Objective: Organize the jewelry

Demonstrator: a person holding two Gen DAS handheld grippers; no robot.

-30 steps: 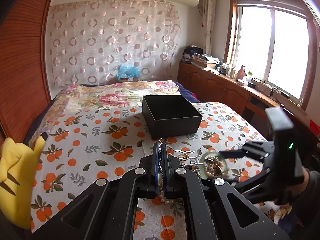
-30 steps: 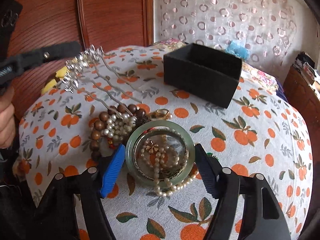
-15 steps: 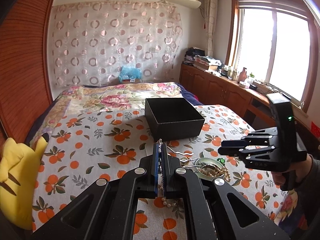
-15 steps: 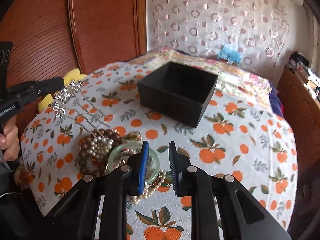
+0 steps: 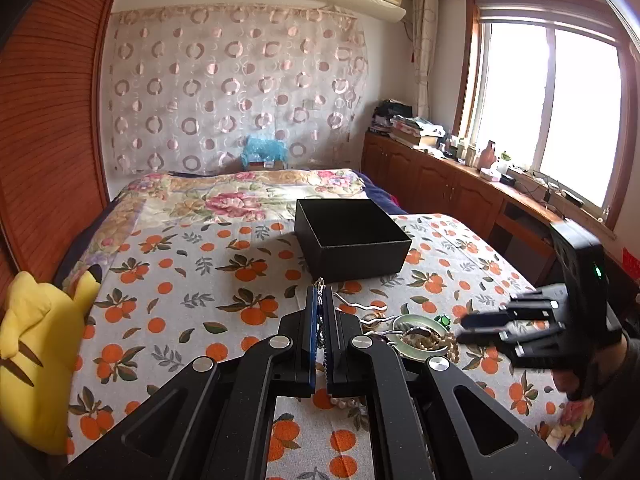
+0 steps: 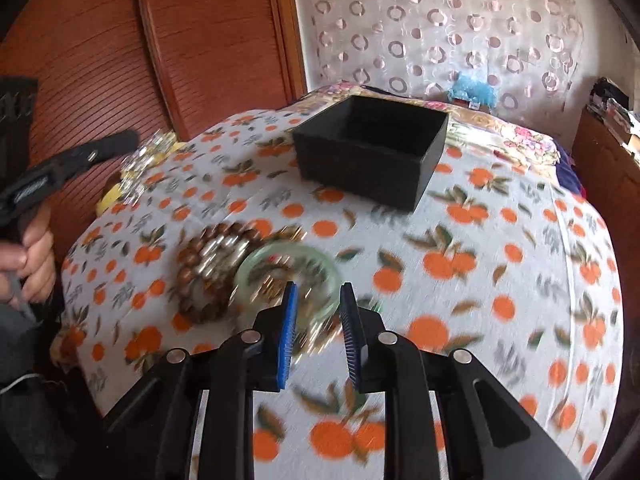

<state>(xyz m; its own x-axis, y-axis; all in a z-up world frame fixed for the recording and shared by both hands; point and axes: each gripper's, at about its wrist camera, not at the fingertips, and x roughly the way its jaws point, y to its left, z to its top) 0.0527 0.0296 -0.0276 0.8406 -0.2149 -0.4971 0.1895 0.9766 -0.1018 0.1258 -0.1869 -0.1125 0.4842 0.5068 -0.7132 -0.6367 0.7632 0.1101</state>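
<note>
Now right gripper (image 6: pixel 318 300) jaws parted wider, above bangle (image 6: pixel 288 276).

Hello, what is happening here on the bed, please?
A person with a gripper in each hand is sorting jewelry on a bed with an orange-print sheet. The left gripper is shut on a silver hair comb and holds it above the sheet. The right gripper is open above a green bangle, which lies in a small pile with a wooden bead bracelet and pearls. The black box behind them is open, and no jewelry shows in it.
</note>
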